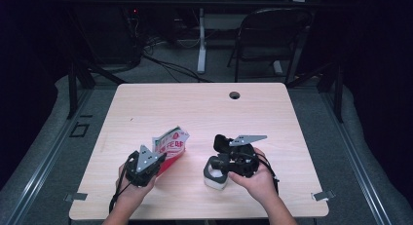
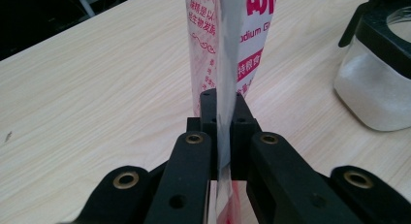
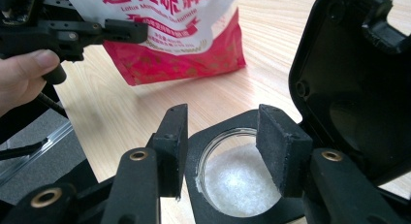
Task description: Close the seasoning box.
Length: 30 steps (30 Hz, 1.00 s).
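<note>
Now the left gripper point(image 1: 157, 162) is clamped on the edge of a red-and-white seasoning bag point(image 1: 170, 146), which stands tilted at the table's point(image 1: 195, 113) near left. Just to its right sits a glass jar point(image 1: 215, 176) of white crystals, its black lid point(image 3: 354, 78) flipped up. Above the jar's mouth the right gripper point(image 3: 228, 141) has its jaws apart, gripping nothing.

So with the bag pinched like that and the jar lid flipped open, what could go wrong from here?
1. The left gripper holds the bag only by a thin edge; it could slip or tear when tipped.
2. The jar has a small opening under its raised lid, and the right gripper has its jaws over it, so a pour could miss.
3. Any nudge from the right gripper might tip the jar.
</note>
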Tool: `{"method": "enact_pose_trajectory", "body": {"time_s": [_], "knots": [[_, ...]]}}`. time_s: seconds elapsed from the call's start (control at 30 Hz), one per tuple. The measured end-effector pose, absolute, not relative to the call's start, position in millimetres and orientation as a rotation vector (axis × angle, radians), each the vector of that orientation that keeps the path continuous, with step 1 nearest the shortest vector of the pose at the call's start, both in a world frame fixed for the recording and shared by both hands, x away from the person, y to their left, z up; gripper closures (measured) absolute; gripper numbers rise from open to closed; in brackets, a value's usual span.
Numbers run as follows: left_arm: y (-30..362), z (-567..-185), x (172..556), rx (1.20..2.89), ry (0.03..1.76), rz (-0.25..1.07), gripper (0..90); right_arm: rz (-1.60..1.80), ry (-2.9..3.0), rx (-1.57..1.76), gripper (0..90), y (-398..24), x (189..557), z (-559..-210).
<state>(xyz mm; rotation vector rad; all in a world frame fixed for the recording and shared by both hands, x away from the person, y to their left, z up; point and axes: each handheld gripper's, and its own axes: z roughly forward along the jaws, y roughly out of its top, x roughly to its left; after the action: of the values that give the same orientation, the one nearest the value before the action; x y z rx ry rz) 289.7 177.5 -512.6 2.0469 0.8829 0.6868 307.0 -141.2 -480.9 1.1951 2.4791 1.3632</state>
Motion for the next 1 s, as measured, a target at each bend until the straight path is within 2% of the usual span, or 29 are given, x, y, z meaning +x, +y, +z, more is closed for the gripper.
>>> {"method": "enact_pose_trajectory", "body": {"time_s": [1.0], "knots": [[270,-518,277,1.865,1.160,0.842,89.0,1.325,2.505,1.183,54.4,-144,308,-485]]}}
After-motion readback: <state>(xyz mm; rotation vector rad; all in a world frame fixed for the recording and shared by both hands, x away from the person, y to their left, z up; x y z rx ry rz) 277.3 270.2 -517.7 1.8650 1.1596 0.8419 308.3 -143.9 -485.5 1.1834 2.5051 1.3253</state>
